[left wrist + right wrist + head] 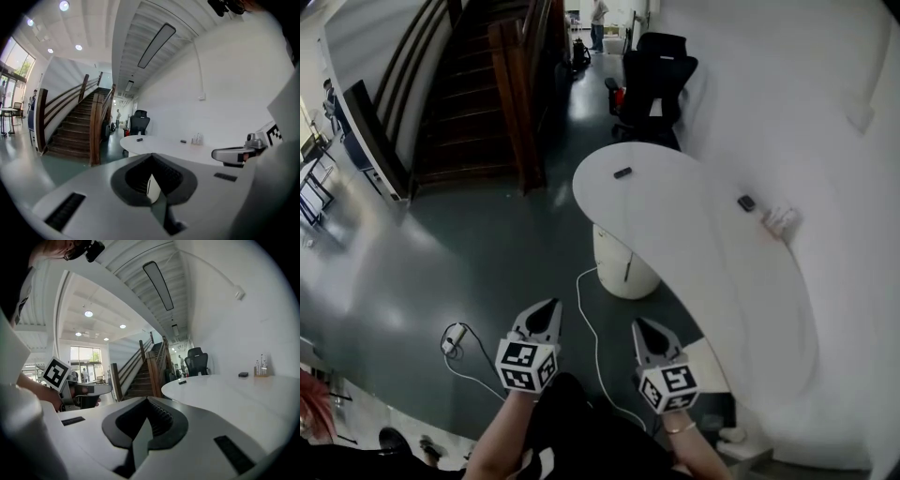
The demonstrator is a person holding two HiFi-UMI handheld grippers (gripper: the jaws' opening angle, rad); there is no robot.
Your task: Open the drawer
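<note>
**Two closed grippers, one drawer cabinet ahead**

Head view: the left gripper and the right gripper, both shut and empty, pointed at one white rounded drawer cabinet. It stood upright under the white curved table, well ahead, and the right gripper seemed nearer.

Left gripper view: the cabinet lay straight ahead beyond closed jaws.

Right gripper view: jaws together, cabinet unseen.

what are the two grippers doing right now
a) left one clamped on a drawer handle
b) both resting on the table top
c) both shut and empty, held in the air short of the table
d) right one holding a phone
C: the left gripper and the right gripper each have their jaws together on nothing, held over the floor short of the white table.
</note>
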